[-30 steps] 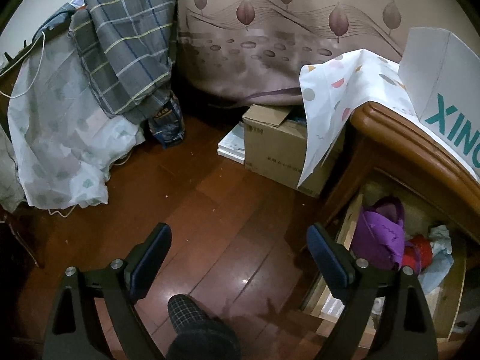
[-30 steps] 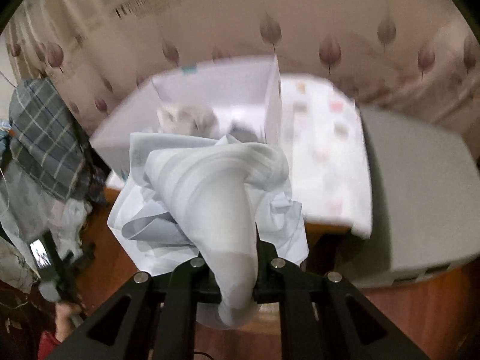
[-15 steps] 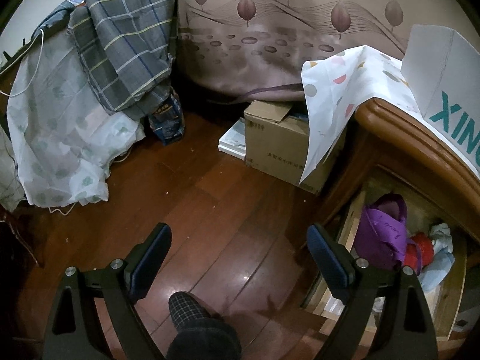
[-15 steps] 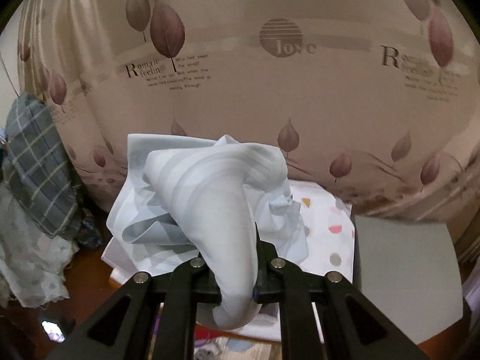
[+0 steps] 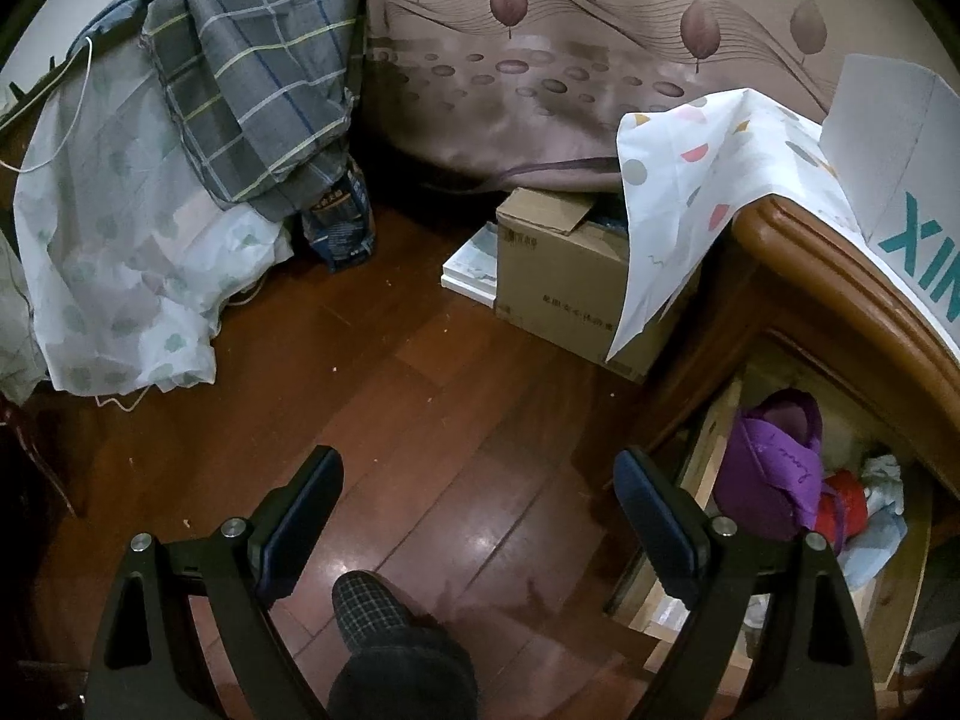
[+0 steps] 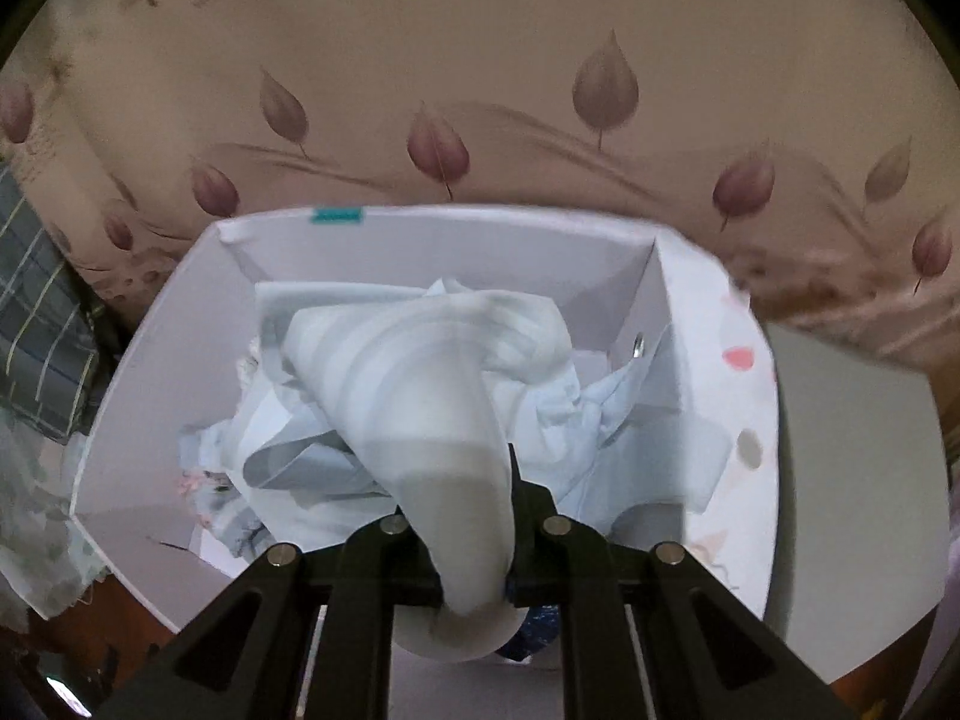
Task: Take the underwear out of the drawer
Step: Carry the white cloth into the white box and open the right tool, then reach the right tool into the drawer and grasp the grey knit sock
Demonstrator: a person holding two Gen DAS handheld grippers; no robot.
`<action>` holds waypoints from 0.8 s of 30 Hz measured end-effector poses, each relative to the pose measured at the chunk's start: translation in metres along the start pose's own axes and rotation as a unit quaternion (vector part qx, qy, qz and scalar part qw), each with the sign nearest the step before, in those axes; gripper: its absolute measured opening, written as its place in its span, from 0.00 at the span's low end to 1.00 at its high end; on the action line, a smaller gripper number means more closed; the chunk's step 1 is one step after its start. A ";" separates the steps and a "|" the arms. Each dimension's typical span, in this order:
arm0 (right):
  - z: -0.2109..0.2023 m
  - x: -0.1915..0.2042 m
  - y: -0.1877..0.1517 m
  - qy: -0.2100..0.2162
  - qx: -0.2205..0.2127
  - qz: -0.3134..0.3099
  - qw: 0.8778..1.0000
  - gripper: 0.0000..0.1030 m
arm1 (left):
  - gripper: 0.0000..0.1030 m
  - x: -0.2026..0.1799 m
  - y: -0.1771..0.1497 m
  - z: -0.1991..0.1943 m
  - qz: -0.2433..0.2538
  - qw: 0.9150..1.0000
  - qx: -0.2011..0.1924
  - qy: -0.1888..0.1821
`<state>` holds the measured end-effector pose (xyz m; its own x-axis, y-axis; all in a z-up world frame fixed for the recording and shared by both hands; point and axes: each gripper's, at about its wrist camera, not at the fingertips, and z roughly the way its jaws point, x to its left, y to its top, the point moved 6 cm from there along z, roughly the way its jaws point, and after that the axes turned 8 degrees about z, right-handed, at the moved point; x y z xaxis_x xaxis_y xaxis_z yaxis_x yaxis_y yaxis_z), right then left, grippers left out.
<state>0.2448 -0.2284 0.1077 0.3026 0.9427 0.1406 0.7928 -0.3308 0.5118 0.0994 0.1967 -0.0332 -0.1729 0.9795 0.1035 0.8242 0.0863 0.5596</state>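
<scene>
Over the white box (image 6: 150,432), right hand-held gripper (image 6: 474,516) pinches pale underwear (image 6: 420,372); jaws just easing apart.

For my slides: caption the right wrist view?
Right gripper, jaws just easing open, holds pale blue underwear over a white box.

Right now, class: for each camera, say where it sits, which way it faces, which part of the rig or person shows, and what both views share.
Left wrist: on the left gripper, open, angled down at the floor and open drawer; a slippered foot shows.
Right wrist: on the right gripper, aimed down into the white box, pale blue underwear between its jaws, which have just been opening.
Shared: leaf-print curtain, white box.
</scene>
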 end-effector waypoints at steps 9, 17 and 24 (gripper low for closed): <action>-0.020 0.011 -0.006 -0.005 -0.018 -0.032 0.999 0.62 | 0.87 -0.003 0.001 0.003 0.002 1.000 0.004 0.002; -0.091 0.016 -0.023 0.029 -0.062 -0.060 0.996 0.63 | 0.87 0.008 -0.003 0.008 -0.031 0.999 0.016 -0.002; -0.117 0.006 -0.063 0.056 -0.053 -0.085 0.993 0.64 | 0.87 0.012 -0.005 0.007 -0.042 0.999 0.019 -0.003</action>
<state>0.1347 -0.1972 0.1759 0.1036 0.9856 0.1338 0.7650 -0.1649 0.6225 0.0970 0.2090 -0.0407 -0.2391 0.9696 0.0525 0.8273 0.1751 0.5338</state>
